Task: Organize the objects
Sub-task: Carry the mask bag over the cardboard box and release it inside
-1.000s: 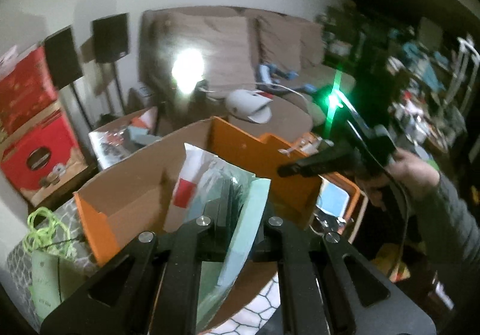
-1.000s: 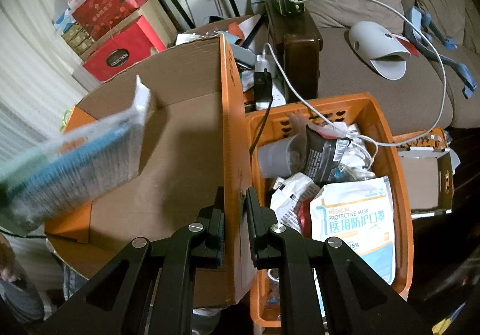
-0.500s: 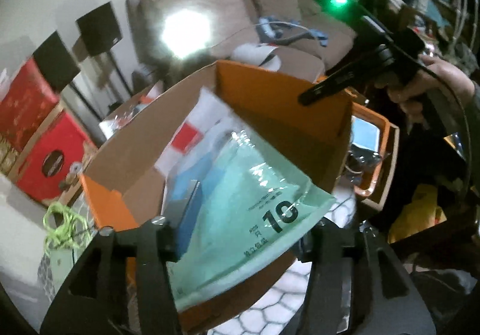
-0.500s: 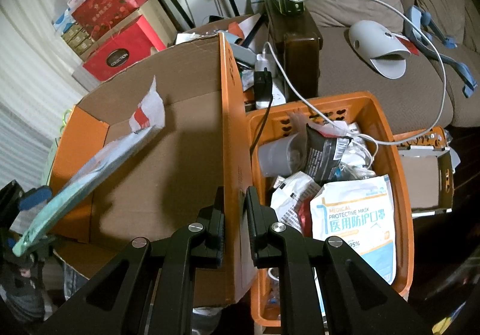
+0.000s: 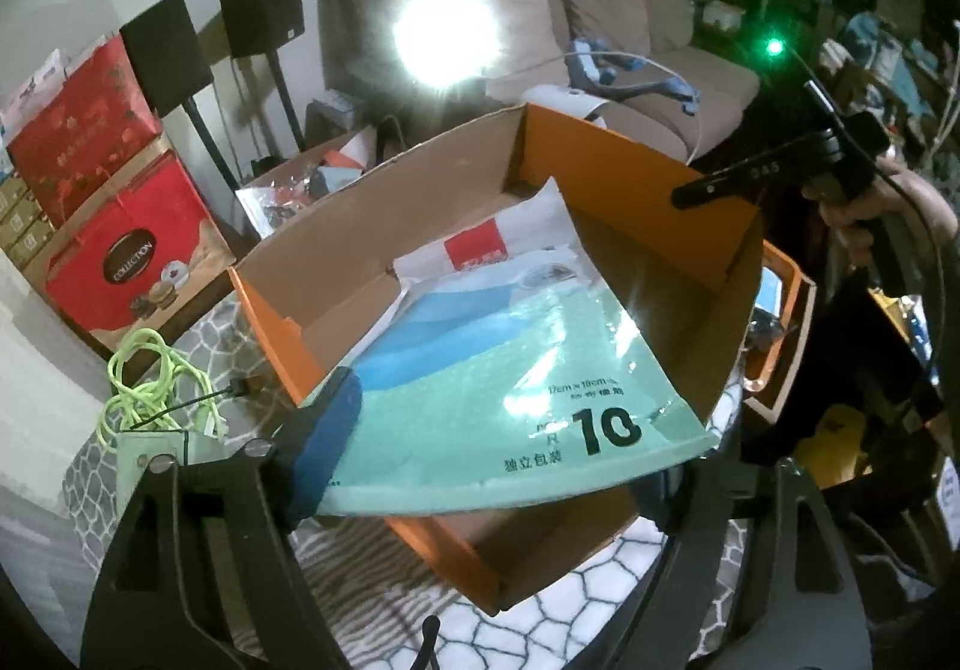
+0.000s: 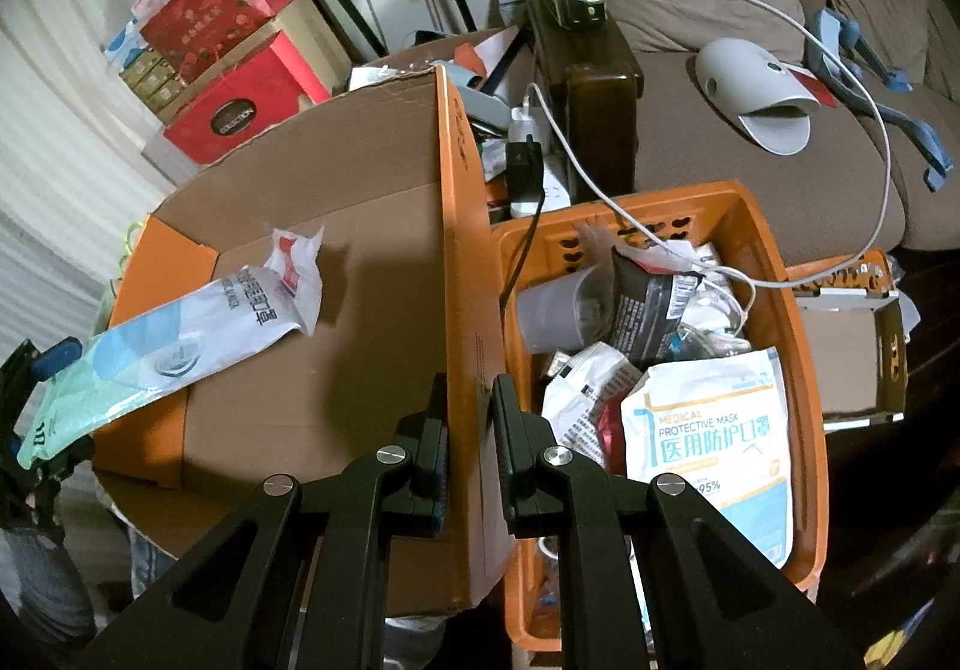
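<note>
One mask pack (image 5: 510, 370) lies half inside the cardboard box (image 6: 336, 274), the left tool (image 5: 480, 466) wide around it, the right tool (image 6: 471, 448) clamping the box wall, while the orange basket (image 6: 798, 346) beside the box looks mostly unsorted.

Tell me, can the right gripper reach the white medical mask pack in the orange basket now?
Probably not yet. The right gripper is shut on the cardboard box wall, so it must let go first. The mask pack lies uncovered on top in the orange basket, just beside it.

The mask pack (image 5: 510, 364) lies over the box's (image 6: 336, 202) near edge, and the basket (image 6: 798, 370) sits just right of the box.
</note>
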Demonstrator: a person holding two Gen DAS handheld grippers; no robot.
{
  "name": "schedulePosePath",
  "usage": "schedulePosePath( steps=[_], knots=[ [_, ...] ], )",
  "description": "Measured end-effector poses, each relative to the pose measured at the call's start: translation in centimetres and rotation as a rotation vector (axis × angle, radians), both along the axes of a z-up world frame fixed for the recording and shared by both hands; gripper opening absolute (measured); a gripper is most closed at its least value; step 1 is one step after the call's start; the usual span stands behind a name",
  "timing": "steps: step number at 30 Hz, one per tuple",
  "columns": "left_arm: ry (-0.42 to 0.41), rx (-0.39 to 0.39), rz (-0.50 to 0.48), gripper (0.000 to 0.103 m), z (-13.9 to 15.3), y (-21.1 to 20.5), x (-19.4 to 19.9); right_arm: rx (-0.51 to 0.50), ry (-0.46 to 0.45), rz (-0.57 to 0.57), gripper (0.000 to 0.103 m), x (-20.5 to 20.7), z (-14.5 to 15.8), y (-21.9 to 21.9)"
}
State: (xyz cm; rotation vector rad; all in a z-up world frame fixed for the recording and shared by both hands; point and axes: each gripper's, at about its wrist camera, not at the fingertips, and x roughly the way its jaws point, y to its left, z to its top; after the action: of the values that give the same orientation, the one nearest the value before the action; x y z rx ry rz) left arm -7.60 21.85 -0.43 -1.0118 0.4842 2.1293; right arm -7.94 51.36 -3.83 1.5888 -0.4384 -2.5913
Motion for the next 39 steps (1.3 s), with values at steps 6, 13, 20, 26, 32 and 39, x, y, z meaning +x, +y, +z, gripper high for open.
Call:
schedulePosePath(
  steps=[6, 13, 20, 26, 32, 39],
  knots=[
    [0.110, -0.086, -0.063, 0.037, 0.4, 1.4, 1.4, 0.002, -0.002, 0.002, 0.012, 0.0, 0.0, 0.0],
    [0.089, -0.074, -0.122, 0.033, -0.2, 4.5, 2.3, 0.000, -0.004, -0.004, 0.012, -0.1, 0.1, -0.2],
    [0.059, -0.057, -0.156, 0.063, -1.0, 6.2, 3.1, 0.002, -0.008, -0.005, 0.012, 0.0, 0.1, -0.2],
    [0.058, -0.065, -0.085, 0.066, -0.9, 3.2, 2.7, -0.004, -0.007, -0.007, 0.013, 0.0, 0.2, -0.2],
    [0.075, -0.059, 0.012, 0.077, -0.1, -1.4, 0.9, -0.008, -0.006, -0.008, 0.013, -0.1, 0.3, -0.1],
    [0.015, -0.073, 0.123, 0.073, -0.6, -5.3, -1.6, -0.005, -0.007, -0.007, 0.014, -0.2, 0.3, -0.1]
  ],
)
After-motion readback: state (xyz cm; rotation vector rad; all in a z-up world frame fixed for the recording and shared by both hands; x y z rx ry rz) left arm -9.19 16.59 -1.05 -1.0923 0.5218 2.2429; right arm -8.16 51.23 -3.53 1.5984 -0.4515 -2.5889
